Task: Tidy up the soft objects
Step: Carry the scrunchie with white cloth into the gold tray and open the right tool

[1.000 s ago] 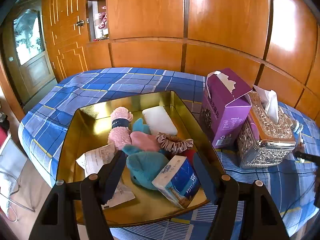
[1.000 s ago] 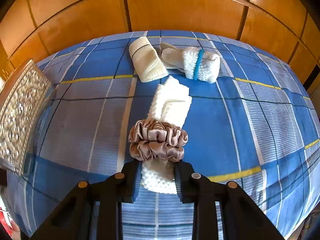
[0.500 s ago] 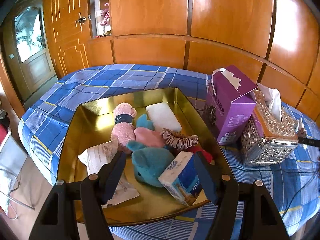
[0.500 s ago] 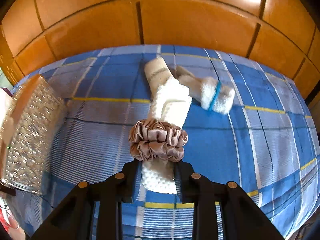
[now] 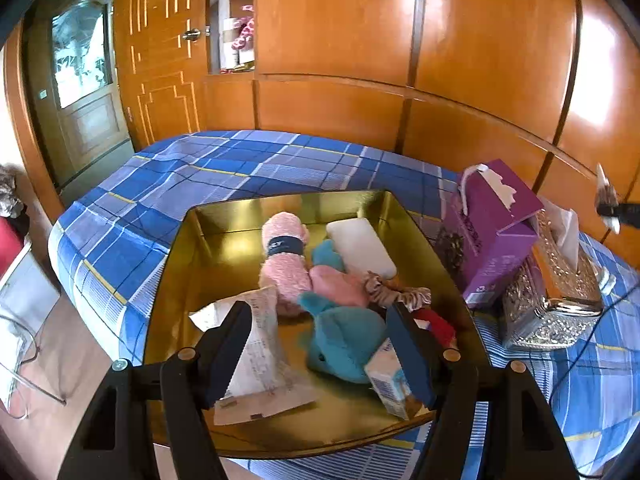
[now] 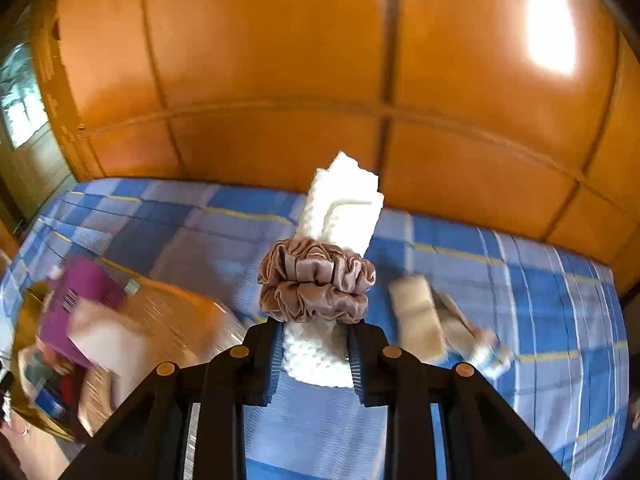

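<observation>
1. Fingers of the right gripper (image 6: 314,354) are nearly closed, pinching the near end of a white knitted cloth roll (image 6: 340,208), which sticks out ahead of them, lifted off the bed.
2. A tan satin scrunchie (image 6: 316,284) is wrapped around the roll just beyond the fingertips.
3. Below and right of these fingers, a beige folded cloth (image 6: 416,320) and a white sock with a blue band (image 6: 486,354) lie blurred on the blue plaid bedspread (image 6: 540,292).
4. Left of them, blurred, are a purple tissue box (image 6: 80,292) and part of a gold tray (image 6: 24,320).
5. Fingers of the left gripper (image 5: 320,352) stand about half open with nothing pressed between them, hovering over the near part of the gold tray (image 5: 280,204).
6. Between them, in the tray, lies a teal plush toy (image 5: 346,340); a paper receipt (image 5: 260,356) is by the left finger and a small tissue pack (image 5: 386,384) by the right finger.
7. Beyond the fingertips are a pink rolled towel (image 5: 284,256), a pink soft piece (image 5: 336,284), a white pad (image 5: 360,246), a striped scrunchie (image 5: 400,294) and something red (image 5: 438,326).
8. Right of the tray, on the bed, stand the purple tissue box (image 5: 492,236) and a silver ornate tissue holder (image 5: 556,300).
9. Wooden panelling (image 5: 360,40) rises behind the bed.
</observation>
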The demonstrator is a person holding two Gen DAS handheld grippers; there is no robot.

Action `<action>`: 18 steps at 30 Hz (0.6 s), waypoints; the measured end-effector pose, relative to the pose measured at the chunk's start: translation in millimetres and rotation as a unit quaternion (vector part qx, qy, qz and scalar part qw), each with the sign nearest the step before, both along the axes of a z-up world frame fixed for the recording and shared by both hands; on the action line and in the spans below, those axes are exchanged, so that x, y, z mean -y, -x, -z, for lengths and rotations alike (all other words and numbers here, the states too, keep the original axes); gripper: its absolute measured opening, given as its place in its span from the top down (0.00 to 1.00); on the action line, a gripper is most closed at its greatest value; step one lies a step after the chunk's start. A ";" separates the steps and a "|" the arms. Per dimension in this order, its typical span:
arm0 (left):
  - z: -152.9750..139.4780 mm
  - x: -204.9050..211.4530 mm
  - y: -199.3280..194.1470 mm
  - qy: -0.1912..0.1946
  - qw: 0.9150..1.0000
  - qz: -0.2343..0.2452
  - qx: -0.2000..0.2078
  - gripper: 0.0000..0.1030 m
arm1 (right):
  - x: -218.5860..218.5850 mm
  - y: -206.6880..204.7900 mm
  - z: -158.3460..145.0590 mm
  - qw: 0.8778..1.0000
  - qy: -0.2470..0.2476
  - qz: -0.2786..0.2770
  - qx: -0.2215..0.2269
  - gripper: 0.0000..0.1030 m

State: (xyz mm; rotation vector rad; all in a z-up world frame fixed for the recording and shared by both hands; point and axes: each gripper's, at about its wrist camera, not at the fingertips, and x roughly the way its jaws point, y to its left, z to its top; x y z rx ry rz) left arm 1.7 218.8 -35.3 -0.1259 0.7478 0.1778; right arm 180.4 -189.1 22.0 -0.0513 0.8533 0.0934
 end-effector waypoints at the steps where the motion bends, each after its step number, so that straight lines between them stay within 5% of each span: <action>1: -0.1 -2.3 0.3 0.000 1.000 -0.002 0.000 0.32 | -9.2 -5.1 -5.3 1.000 0.000 -0.007 0.002 0.74; 9: 0.5 -20.3 2.6 0.000 1.000 -0.027 -0.003 0.25 | -102.1 -48.4 -31.9 0.997 -0.013 -0.078 -0.008 0.74; 18: 3.8 -53.6 10.6 0.004 0.998 -0.069 -0.003 0.25 | -226.7 -22.4 -30.2 0.974 -0.041 -0.220 -0.023 0.74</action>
